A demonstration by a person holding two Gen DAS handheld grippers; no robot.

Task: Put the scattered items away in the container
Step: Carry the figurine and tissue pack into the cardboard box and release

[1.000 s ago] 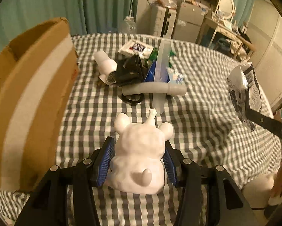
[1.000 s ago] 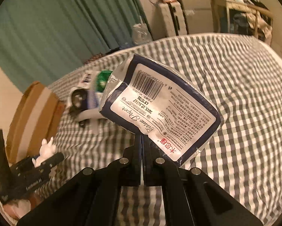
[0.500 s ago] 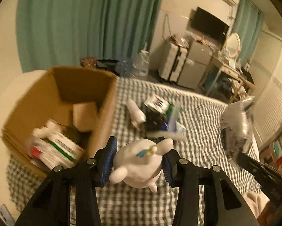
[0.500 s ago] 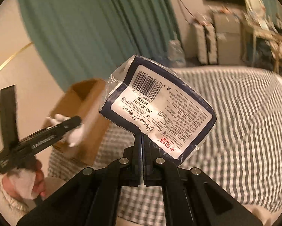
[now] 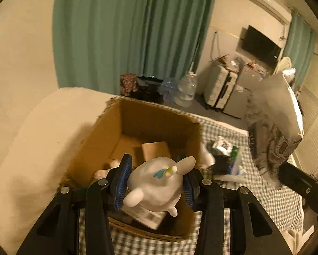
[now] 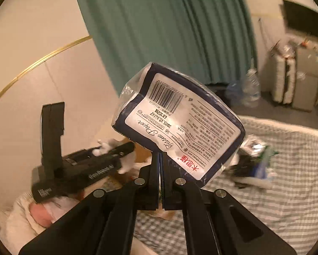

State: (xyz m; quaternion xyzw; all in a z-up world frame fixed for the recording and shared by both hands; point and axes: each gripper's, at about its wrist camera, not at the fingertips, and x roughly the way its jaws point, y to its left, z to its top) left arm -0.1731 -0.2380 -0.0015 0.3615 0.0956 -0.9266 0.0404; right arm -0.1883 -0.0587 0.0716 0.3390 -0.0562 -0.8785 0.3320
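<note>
While the left gripper (image 5: 154, 180) clamps a white unicorn toy (image 5: 156, 182) between its blue pads, held over the open cardboard box (image 5: 108, 136) on the checked bed (image 5: 265, 201), the right gripper (image 6: 160, 170) is fully closed, pinching the plastic wrap of a tissue paper pack (image 6: 180, 127) in the air. Remaining clutter (image 5: 225, 159) lies on the bed just beside the box; several items already sit inside.
</note>
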